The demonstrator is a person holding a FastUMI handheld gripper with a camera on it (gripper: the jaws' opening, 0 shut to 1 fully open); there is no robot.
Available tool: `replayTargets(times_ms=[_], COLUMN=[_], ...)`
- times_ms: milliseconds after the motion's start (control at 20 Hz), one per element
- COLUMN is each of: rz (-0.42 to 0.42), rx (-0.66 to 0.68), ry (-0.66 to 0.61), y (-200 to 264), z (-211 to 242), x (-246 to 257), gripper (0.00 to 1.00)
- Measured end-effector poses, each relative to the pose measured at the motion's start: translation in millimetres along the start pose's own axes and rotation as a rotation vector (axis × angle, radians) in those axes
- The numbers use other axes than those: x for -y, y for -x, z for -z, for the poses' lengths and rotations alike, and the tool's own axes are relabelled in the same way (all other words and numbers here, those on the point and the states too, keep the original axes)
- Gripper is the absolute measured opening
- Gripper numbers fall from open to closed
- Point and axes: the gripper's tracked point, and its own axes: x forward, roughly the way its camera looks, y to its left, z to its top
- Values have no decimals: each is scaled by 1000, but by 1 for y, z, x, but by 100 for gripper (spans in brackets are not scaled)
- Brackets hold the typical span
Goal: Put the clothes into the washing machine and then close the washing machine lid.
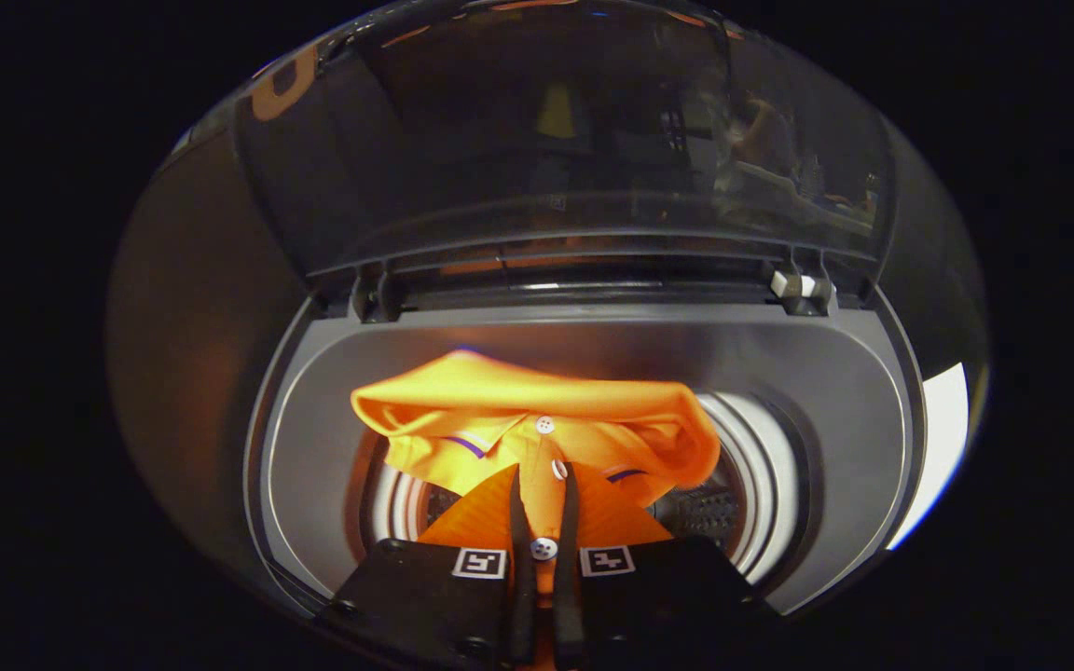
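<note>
Loading step in hand. The gripper is clamped on the orange shirt at its button placket, directly above the drum; the lid stands raised beyond. Next: apparently lower and release.

The washing machine carries the load. Its grey top deck rings a round drum opening; the lid stands raised at 12 o'clock. An orange shirt lies draped over the opening — collar toward 12 o'clock, button placket toward 6 o'clock. The drum's perforated wall shows at 4 o'clock.
</note>
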Motion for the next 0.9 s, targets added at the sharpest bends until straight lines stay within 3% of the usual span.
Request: replayTargets(times_ms=[350,750,900], rz=[39,63,76], rx=[-144,-151,-170], ry=[-18,-7,-2], y=[-14,-17,-16], z=[19,18,22], x=[9,14,15], gripper=[16,22,70])
